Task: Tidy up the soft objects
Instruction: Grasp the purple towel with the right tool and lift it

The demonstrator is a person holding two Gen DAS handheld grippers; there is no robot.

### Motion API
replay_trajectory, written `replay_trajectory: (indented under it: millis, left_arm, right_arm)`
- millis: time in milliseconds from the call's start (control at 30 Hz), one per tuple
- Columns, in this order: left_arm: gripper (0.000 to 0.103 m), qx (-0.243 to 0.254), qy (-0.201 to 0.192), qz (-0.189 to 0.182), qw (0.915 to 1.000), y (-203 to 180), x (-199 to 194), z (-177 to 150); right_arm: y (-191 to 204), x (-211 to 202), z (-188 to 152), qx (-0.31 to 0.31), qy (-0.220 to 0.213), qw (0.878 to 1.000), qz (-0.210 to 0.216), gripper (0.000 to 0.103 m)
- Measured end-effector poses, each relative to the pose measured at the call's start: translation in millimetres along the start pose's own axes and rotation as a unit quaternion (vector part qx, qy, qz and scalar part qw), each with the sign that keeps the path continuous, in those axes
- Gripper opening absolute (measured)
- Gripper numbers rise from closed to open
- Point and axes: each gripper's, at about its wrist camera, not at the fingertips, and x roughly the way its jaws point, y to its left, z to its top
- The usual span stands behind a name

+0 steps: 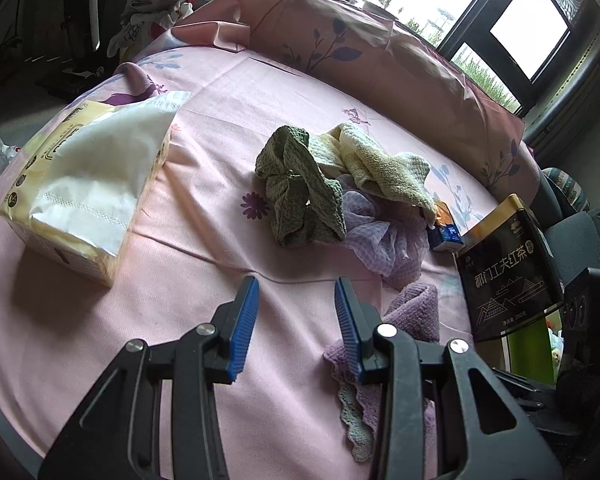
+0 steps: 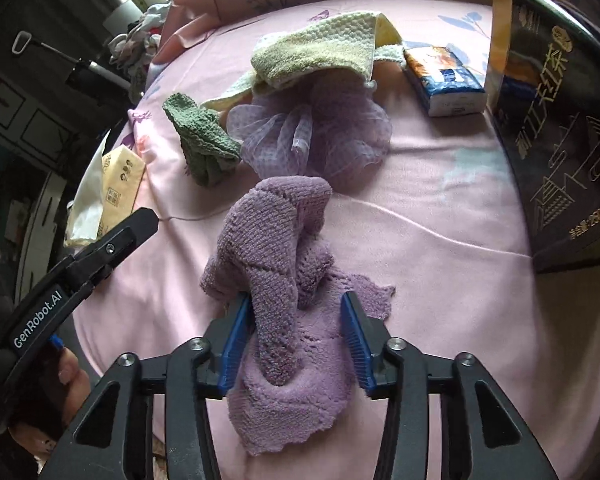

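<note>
The purple towel [image 2: 278,276] lies crumpled on the pink flowered sheet [image 2: 440,216], near the front edge of the bed, with one thick fold rising up toward the middle. The right tongs [image 2: 296,332] stand astride its near end: the left blue pad touches the raised fold, the right pad stands clear of it with flat cloth below, so the jaws are parted and not pressing the towel. In the left wrist view the same towel [image 1: 416,312] shows just to the right of the left tongs [image 1: 296,320], whose jaws are apart with only bare sheet between them (nothing held).

Just beyond the purple towel sits a lilac mesh bath puff [image 2: 312,132], ruffled and spread out. A yellow-green towel [image 2: 320,48] lies draped over its far side, touching it. To the left of the puff is a bunched dark green cloth [image 2: 200,140], close against the puff's edge.

To the right of the yellow-green towel lies a small blue and orange tissue packet [image 2: 444,80], and just right of that stands a tall black tea box [image 2: 552,120] with gold lettering, at the bed's right edge. Well to the left, near the other edge, rests a yellow pack of tissues [image 1: 84,184] with white sheets pulled loose over its top. A pink pillow [image 1: 380,52] with a leaf print lies along the far side of the bed.
</note>
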Motion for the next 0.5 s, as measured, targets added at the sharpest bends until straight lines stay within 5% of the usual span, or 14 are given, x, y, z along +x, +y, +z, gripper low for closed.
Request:
replay_trajectory:
  millis: [33,133,267,500]
  left_arm:
    - [0.036,0.002,0.004,-0.008,1.0000,-1,0,0]
    - [0.036,0.010,0.021,-0.044,0.9988,-6,-1,-3]
    - [0.039,0.040,0.061,-0.096,0.9927,-19,2,-9]
    - [0.039,0.105,0.151,-0.126,0.9747,-56,27,-37]
  right_arm:
    - [-2,-8,0,0.001,-0.019,1.000,-0.012,0.070]
    - [-11,-29,1,0.013,-0.057,0.998,-0.033,0.070]
    - [-24,-46,3,0.036,-0.078,0.996,0.017,0.070]
    - [-34,-16,5,0.071,-0.011,0.995,0.068,0.070]
